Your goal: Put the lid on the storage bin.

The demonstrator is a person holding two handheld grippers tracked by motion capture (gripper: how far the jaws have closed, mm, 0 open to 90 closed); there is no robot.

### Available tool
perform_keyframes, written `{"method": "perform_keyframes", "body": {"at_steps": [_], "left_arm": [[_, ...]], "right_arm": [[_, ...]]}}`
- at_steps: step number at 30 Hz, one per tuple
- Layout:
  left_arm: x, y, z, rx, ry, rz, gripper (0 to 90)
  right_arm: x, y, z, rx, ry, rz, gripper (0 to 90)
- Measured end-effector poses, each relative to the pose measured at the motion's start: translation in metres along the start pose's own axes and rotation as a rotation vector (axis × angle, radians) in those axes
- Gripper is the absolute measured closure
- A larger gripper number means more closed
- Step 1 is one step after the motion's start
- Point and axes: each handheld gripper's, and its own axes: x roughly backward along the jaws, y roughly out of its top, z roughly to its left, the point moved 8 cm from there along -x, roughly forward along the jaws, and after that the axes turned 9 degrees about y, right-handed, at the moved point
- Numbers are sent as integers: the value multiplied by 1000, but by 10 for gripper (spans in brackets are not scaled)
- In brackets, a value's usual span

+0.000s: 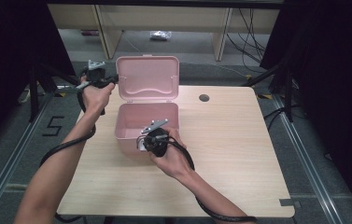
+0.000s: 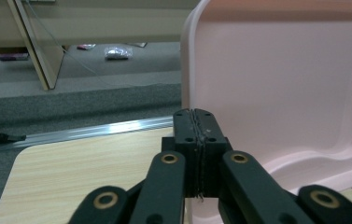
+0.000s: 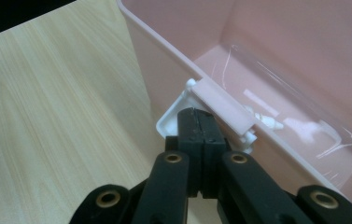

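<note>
Both tongs are pressed together, empty. Keep the right tongs (image 3: 197, 114) steady at the white latch (image 3: 220, 109) of the pink plastic box (image 1: 127, 122) near the counter's (image 1: 229, 154) far edge while the left tongs (image 2: 194, 115) nudge its raised lid (image 1: 148, 77).

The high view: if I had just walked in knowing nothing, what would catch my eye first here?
A pale pink box stands open near the far left of the wooden table, its hinged lid raised upright behind it. The person's right tool, jaws shut, is at the white latch on the box's front wall. The left tool, also shut, sits by the lid's left edge.
</note>
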Motion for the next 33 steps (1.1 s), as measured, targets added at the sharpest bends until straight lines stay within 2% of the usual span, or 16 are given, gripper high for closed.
{"method": "perform_keyframes", "body": {"at_steps": [2, 4, 5, 6, 7, 12, 13, 14, 17, 19, 21, 23, 24, 26, 29, 33], "left_arm": [[4, -1, -5, -1, -18, -13, 900], [7, -2, -8, -25, -18, -28, 900], [8, -4, -9, -31, -21, -17, 900], [7, -6, -9, -29, -20, -13, 900], [6, -8, -9, -22, -23, -2, 900], [1, -19, -6, 16, -48, 44, 900], [0, -20, -4, 23, -49, 49, 900], [-2, -21, -3, 29, -50, 56, 900], [-8, -21, 0, 47, -44, 66, 896], [-12, -22, 2, 47, -37, 78, 885], [-16, -24, 3, 53, -37, 95, 864], [-21, -25, 4, 51, -32, 111, 837], [-23, -25, 5, 56, -33, 115, 817], [-29, -25, 6, 55, -24, 127, 779], [-41, -25, 6, 52, -17, 156, 717], [-60, -27, 6, 34, -16, 220, 639]], "right_arm": [[-1, 1, -1, 18, -9, -2, 900], [-1, 0, 3, -13, -12, 9, 900], [-3, 2, 2, -4, -15, -12, 900], [0, 1, 1, -1, -15, 9, 900], [0, 0, 2, -15, -9, 12, 900], [0, 0, 1, -11, -9, 14, 900], [-1, 1, 0, -3, -17, 7, 900], [0, 1, 0, -17, -8, 14, 900], [-1, 2, -1, 5, -7, 12, 900], [-1, 1, -1, 4, -5, 13, 900], [-1, 1, 0, -15, -4, 10, 900], [-1, 0, 0, -9, -2, 8, 900], [-3, 1, 0, -13, -4, -17, 900], [-1, 0, 1, -22, 3, 6, 900], [-1, 0, 2, -37, 2, 9, 900], [0, 0, 1, -35, 5, 5, 900]]}}
